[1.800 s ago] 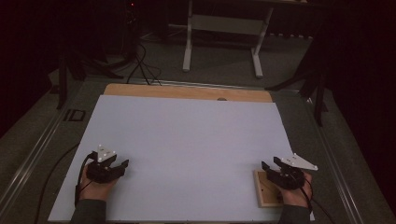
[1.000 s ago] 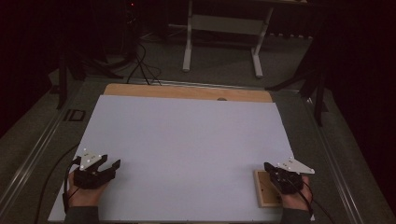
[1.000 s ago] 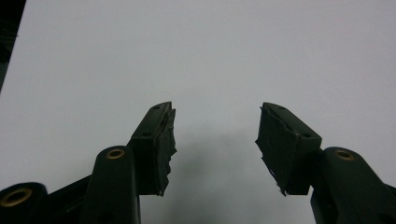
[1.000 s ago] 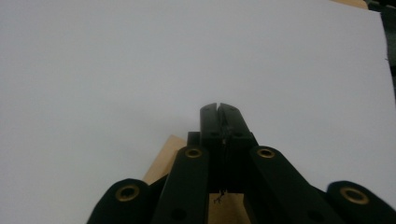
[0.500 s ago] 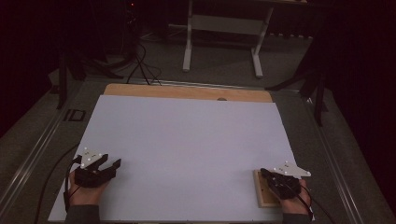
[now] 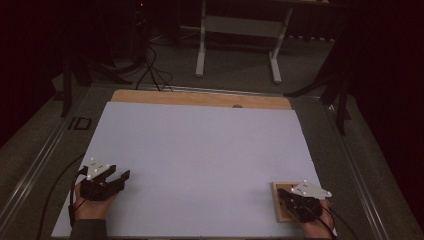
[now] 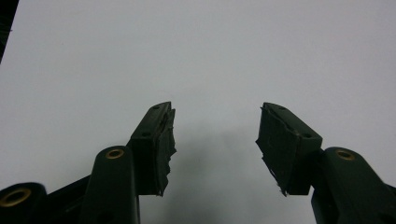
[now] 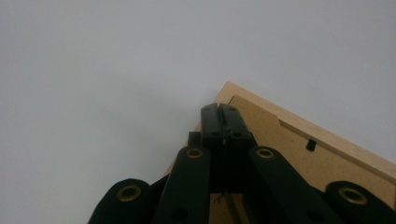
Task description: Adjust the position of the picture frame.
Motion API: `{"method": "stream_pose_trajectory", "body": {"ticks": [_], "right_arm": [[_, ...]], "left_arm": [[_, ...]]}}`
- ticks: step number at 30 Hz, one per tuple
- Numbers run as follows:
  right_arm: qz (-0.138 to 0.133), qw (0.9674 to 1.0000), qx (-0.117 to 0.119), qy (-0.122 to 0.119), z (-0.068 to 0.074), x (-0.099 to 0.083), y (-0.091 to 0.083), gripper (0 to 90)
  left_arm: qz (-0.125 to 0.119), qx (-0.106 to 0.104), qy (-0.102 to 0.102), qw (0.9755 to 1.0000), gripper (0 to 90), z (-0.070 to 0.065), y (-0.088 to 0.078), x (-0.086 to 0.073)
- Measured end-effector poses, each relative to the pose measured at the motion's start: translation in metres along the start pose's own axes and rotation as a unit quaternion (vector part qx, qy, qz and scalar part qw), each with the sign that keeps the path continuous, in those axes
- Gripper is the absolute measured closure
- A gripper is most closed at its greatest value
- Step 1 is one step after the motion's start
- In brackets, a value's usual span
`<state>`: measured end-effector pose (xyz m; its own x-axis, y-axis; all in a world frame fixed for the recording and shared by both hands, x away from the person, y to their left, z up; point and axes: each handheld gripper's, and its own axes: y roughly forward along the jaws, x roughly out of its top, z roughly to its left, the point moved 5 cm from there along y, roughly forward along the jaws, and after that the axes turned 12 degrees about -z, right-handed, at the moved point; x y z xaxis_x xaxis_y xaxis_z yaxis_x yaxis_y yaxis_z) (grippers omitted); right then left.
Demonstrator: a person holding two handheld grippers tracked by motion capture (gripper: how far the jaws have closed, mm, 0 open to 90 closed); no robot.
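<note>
Near right corner of the tabletop: a small wooden picture frame lay back-side up, its fibreboard backing and a small black clip visible in the right gripper view. My right gripper sat over the frame with its jaws pressed together; I could see nothing between the pads, and I could not tell whether the tips touched the backing or hovered just above it. My left gripper rested near the near left corner, well apart from the frame, jaws spread and empty over bare white surface, as the left gripper view confirmed. Judgement: the step in hand was taking hold of the frame with the right tool. With the jaws closed flat over the backing there was no purchase, so I judged the jaws had to be spread first, then brought down astride one rail of the frame, preferably the outer rail by the tabletop's right edge, where one pad could drop outside the wood. Pinch squarely across the rail, not on the corner, or the frame may pivot and slide on the smooth sheet. Lift level. The left gripper, already spread, could steady the opposite rail if the frame skated.
</note>
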<state>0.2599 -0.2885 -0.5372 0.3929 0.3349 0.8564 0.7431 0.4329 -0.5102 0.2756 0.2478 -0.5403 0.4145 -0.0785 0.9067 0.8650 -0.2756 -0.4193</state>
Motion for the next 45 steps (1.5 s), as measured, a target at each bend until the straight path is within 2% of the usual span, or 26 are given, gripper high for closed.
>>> {"method": "stream_pose_trajectory", "body": {"ticks": [7,28,41,45], "right_arm": [[0.008,0.9999,0.005,-0.011,0.005,-0.001,0.001,89.6],[0.016,0.9997,-0.012,-0.017,0.007,0.003,0.009,89.9],[0.019,0.9994,-0.007,-0.028,0.007,0.014,0.029,89.9],[0.018,0.9996,0.001,-0.02,0.007,0.017,0.033,89.9]], "left_arm": [[-0.001,0.0,-0.001,1.0,45.1,0.0,0.0,0.0],[0.002,-0.001,0.005,1.0,44.9,-0.002,0.003,0.001],[0.007,-0.004,0.009,0.9999,44.9,-0.005,0.007,0.0],[0.007,-0.005,0.01,0.9999,45.0,-0.005,0.007,0.0]]}}
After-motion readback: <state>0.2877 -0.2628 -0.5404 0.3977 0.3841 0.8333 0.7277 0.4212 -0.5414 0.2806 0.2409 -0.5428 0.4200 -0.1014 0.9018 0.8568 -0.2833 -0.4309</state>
